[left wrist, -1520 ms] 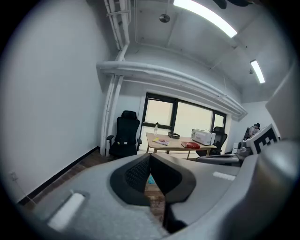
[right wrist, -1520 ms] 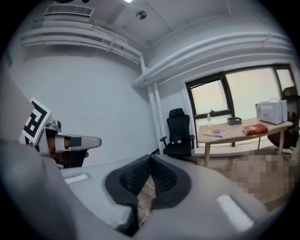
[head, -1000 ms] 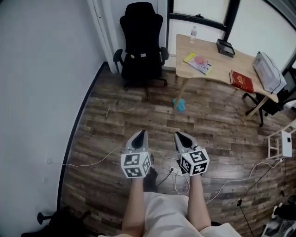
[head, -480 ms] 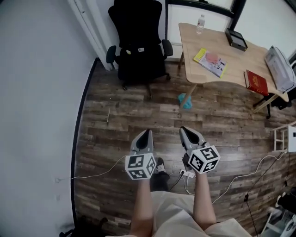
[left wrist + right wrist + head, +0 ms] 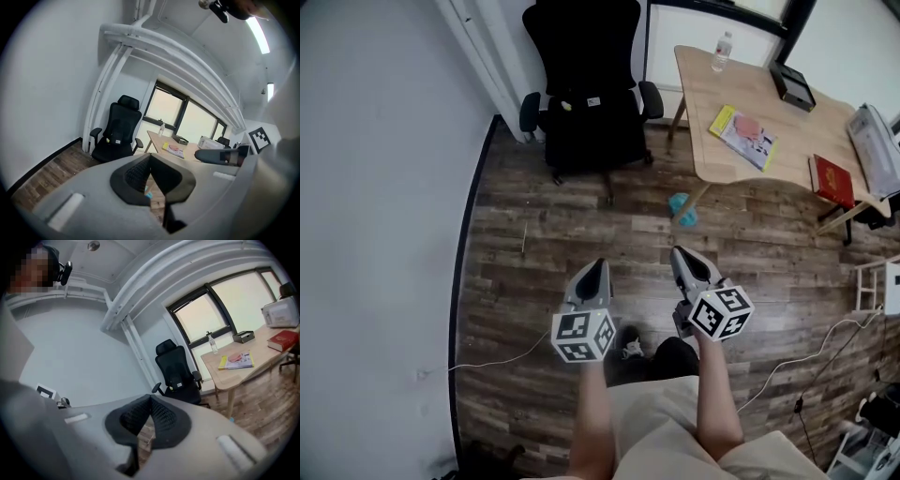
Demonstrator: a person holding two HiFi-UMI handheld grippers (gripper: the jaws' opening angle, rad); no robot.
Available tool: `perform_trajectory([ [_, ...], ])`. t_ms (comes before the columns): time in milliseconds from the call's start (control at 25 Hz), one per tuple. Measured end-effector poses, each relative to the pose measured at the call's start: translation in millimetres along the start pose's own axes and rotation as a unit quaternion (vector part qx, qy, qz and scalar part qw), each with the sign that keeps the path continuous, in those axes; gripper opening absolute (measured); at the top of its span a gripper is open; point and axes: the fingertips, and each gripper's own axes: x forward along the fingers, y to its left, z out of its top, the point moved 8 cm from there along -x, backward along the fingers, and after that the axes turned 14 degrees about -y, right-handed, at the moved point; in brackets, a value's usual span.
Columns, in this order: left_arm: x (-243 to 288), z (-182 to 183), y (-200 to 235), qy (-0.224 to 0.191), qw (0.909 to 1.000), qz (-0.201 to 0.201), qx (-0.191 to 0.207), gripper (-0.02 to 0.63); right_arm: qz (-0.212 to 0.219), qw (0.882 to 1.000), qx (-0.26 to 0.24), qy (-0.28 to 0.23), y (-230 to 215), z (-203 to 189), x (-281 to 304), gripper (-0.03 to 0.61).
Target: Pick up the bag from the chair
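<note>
Two grippers closed and empty, chair well ahead.
We hold the left gripper (image 5: 592, 274) and right gripper (image 5: 684, 262) low over the wood floor (image 5: 544, 234), jaw tips pressed together on nothing. The bag (image 5: 584, 117) seems to lie on the seat of the chair (image 5: 581, 37), black on black, white tag (image 5: 593, 101) showing. We judge it soft, probably light; pinch a top fold or strap, though none can be made out from here.

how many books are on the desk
2: a yellow and pink book lies near the middle of the desk, and a red book lies toward its right end. More could lie past the picture's right edge.
</note>
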Motion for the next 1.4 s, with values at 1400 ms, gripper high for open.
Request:
perform_trajectory([
  [1400,281.2,123.0,13.8,-0.042,0.9881,0.078,0.126,0.006,0.083,0.986,-0.14,0.03,-136.9,150.5,297.8,-0.002],
])
